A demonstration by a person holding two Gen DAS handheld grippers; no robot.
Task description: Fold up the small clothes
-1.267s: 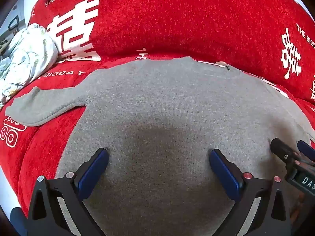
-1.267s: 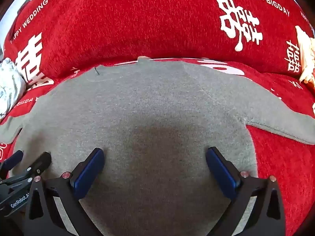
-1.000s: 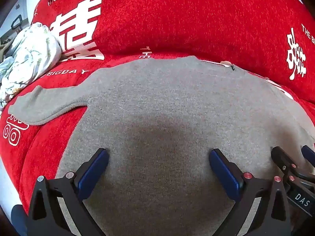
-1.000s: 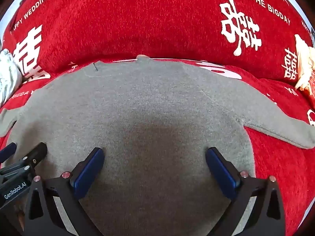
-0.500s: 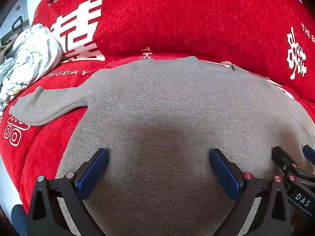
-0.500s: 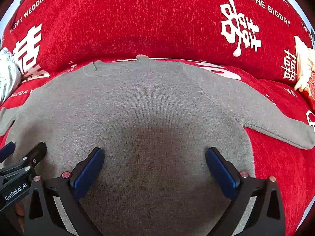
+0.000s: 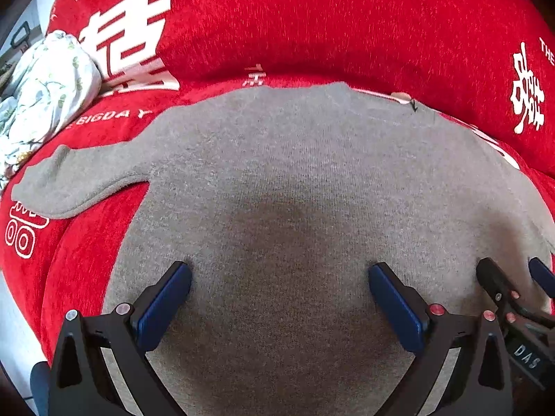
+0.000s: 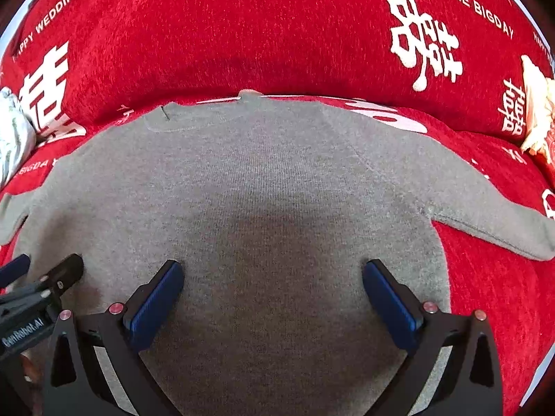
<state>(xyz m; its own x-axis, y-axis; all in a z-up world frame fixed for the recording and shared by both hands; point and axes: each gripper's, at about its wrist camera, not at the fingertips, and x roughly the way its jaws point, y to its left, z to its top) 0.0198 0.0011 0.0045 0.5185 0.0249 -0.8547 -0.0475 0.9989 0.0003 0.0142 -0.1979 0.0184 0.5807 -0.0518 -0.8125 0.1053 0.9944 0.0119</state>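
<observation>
A small grey knit sweater (image 7: 295, 180) lies flat on a red cover, neckline at the far side, and it also shows in the right wrist view (image 8: 263, 187). Its left sleeve (image 7: 79, 180) stretches out to the left and its right sleeve (image 8: 492, 222) to the right. My left gripper (image 7: 279, 277) is open, hovering low over the sweater's lower left body. My right gripper (image 8: 272, 274) is open over the lower right body. Each gripper shows at the other view's edge, the right one (image 7: 517, 284) and the left one (image 8: 41, 274). Neither holds anything.
The red cover (image 7: 312, 24) with white lettering rises into a backrest behind the sweater. A white floral cloth bundle (image 7: 41, 90) lies at the far left. A cream object (image 8: 536, 111) sits at the far right edge.
Both views have shifted only slightly; the grippers stay open over the sweater, which has not moved.
</observation>
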